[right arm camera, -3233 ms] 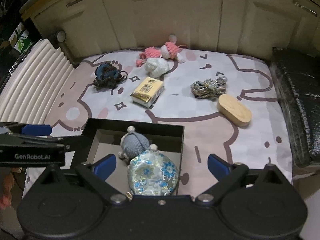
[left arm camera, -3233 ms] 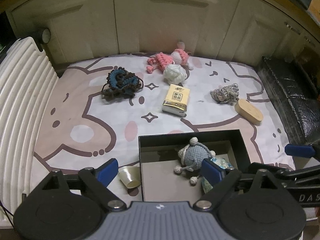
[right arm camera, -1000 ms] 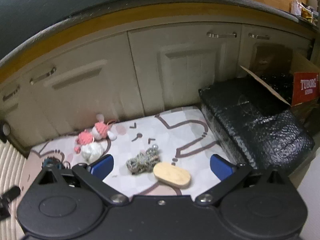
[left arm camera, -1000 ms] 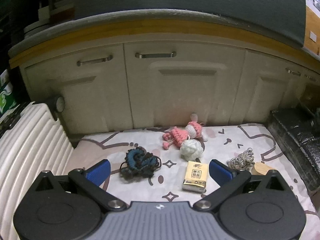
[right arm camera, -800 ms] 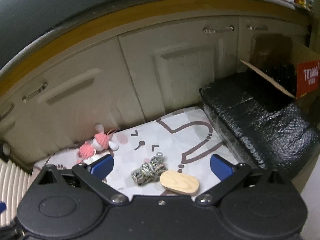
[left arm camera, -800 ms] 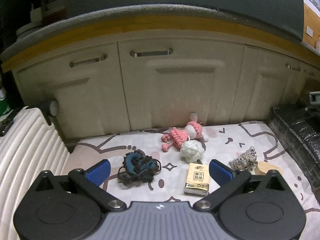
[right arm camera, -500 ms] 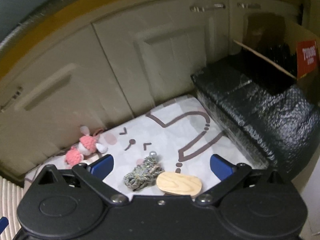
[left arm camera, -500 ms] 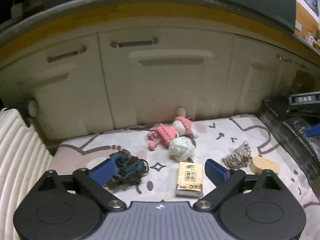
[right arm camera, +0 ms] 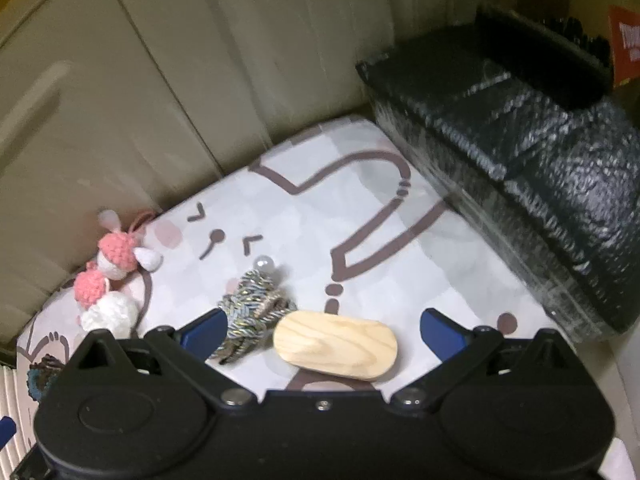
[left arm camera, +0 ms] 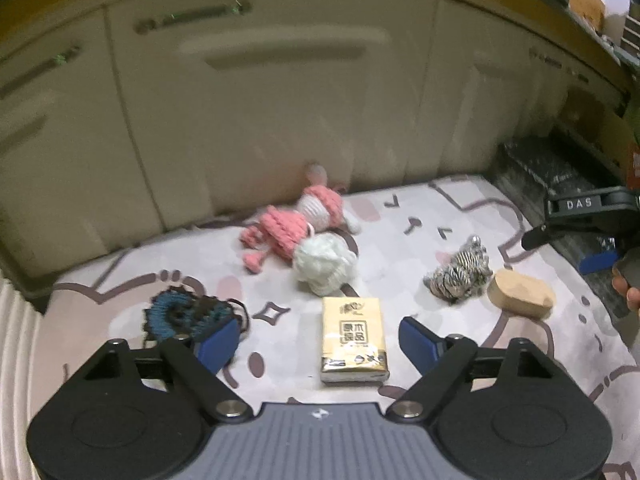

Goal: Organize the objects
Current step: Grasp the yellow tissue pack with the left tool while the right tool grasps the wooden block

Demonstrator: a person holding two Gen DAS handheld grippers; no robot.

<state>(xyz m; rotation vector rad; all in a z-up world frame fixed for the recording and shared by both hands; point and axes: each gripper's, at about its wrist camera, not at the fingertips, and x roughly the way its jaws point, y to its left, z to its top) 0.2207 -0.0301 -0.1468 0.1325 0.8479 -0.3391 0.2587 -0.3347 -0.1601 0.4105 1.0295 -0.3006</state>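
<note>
My left gripper (left arm camera: 320, 338) is open and empty, with a yellow tissue pack (left arm camera: 354, 338) lying on the mat between its fingers. A dark blue crochet piece (left arm camera: 180, 312) lies by its left finger. A pink knitted doll (left arm camera: 296, 220) and a white yarn ball (left arm camera: 324, 266) lie further back. My right gripper (right arm camera: 324, 330) is open and empty, low over an oval wooden block (right arm camera: 336, 344), with a grey braided rope bundle (right arm camera: 252, 314) next to its left finger. The right gripper also shows in the left wrist view (left arm camera: 588, 236).
A patterned mat (right arm camera: 360, 216) covers the floor in front of cream cabinet doors (left arm camera: 260, 100). A black wrapped box (right arm camera: 540, 152) stands along the mat's right edge. A white ribbed panel (left arm camera: 16, 360) borders the left.
Both grippers have dropped lower and moved toward the mat. The tissue pack now sits between the left fingers and the wooden block between the right fingers. The black storage box has left view.
</note>
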